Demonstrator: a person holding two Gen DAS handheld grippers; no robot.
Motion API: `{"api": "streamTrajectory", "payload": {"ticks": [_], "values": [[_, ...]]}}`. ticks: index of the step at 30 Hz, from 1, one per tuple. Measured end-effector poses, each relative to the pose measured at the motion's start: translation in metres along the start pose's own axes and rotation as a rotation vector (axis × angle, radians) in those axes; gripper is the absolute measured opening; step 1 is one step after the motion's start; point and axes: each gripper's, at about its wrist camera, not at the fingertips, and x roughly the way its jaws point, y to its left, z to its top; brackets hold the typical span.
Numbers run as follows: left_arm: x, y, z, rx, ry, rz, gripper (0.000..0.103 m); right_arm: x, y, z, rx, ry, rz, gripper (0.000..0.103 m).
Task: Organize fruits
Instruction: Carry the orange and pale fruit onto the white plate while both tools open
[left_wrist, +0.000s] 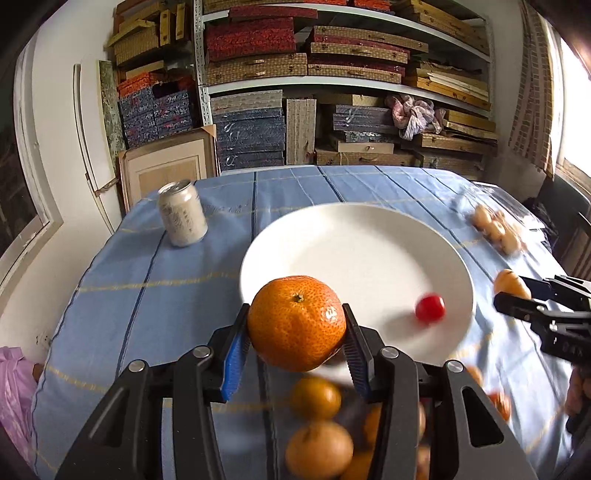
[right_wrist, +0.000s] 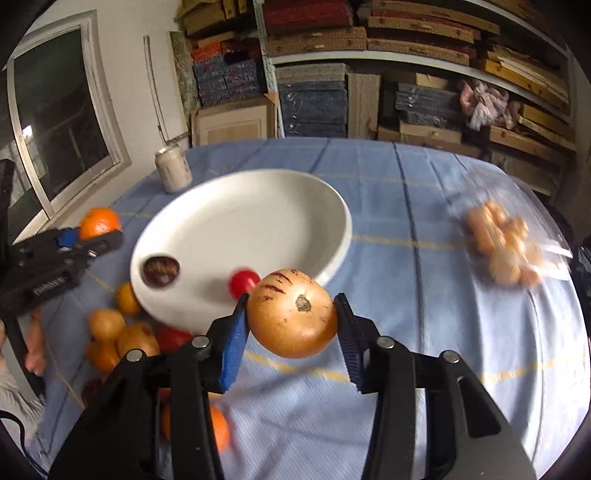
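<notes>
Left hand-held gripper (left_wrist: 295, 325) clamps a mandarin (left_wrist: 296, 322) between its pads, at the near rim of the white plate (left_wrist: 354, 236). Right hand-held gripper (right_wrist: 291, 321) grips a tan, red-streaked fruit (right_wrist: 291, 317). Just beyond it, a cherry tomato (right_wrist: 242, 282) and a dark fruit (right_wrist: 161, 271) lie on the plate. Loose fruits (right_wrist: 110, 332) left of it and bagged fruits (right_wrist: 502, 243) farther right remain on the tabletop (right_wrist: 406, 206). Judgement: early stage.
</notes>
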Motion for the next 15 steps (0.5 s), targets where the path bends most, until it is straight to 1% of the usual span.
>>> {"api": "streamTrajectory", "payload": {"ticks": [2, 4, 6, 9, 10, 14, 15], "values": [[0.015, 0.000, 0.010, -0.019, 0.006, 0.005, 0.047, 0.015, 0.010, 0.018, -0.002, -0.015, 0.017, 0.044], [0.029, 0.004, 0.016, -0.052, 0.024, -0.006, 0.047, 0.030, 0.017, 0.030, 0.004, -0.023, 0.032, 0.044], [0.040, 0.008, 0.018, -0.068, 0.049, -0.017, 0.047, 0.055, 0.024, 0.041, -0.001, -0.006, 0.031, 0.044], [0.055, 0.011, 0.017, -0.069, 0.087, -0.025, 0.047, 0.080, 0.029, 0.046, -0.009, 0.032, 0.032, 0.044], [0.060, 0.013, 0.015, -0.075, 0.101, -0.041, 0.047, 0.086, 0.028, 0.045, -0.013, 0.046, 0.029, 0.044], [0.073, 0.017, 0.010, -0.091, 0.160, -0.072, 0.048, 0.091, 0.025, 0.041, -0.013, 0.065, 0.040, 0.045], [0.075, 0.018, 0.008, -0.094, 0.164, -0.076, 0.049, 0.091, 0.024, 0.040, -0.013, 0.068, 0.038, 0.045]]}}
